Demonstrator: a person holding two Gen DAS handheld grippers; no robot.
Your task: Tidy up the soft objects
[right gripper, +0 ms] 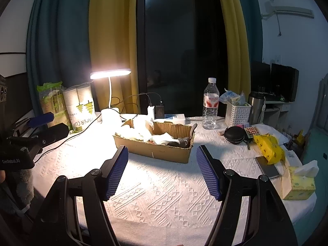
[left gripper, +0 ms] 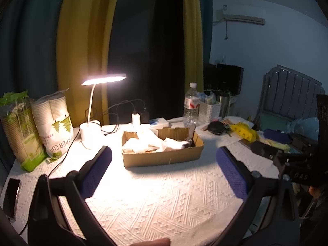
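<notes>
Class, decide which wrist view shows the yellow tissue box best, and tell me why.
The right wrist view: the yellow tissue box sits whole at the table's right edge, a white tissue sticking out of its top. The left wrist view does not show it clearly; the right gripper fills that side.

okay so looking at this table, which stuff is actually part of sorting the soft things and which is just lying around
Job: cardboard box, white cloths and grey socks in it, both open tongs.
Lying about: desk lamp, water bottle, paper cups, tissue box, phone.
</notes>
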